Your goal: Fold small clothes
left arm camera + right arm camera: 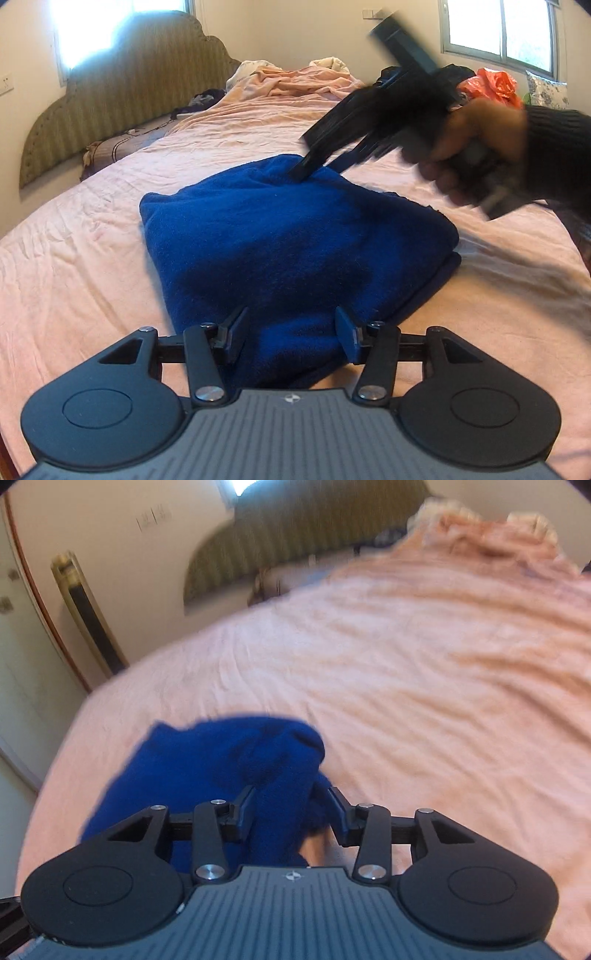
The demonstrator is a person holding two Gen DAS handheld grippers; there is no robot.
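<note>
The blue fleece garment [295,236], folded, lies on the pink bedsheet [74,266] w/ the left gripper [291,332] at its near edge, fingers spread & holding nothing, while the right gripper [291,808], blurred in the left view, reaches its far edge w/ a bunched fold betw. its fingers, grip unclear.

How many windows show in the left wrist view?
2: one bright window above the headboard at upper left, one sliding window at upper right. Others may lie outside the frame.
</note>
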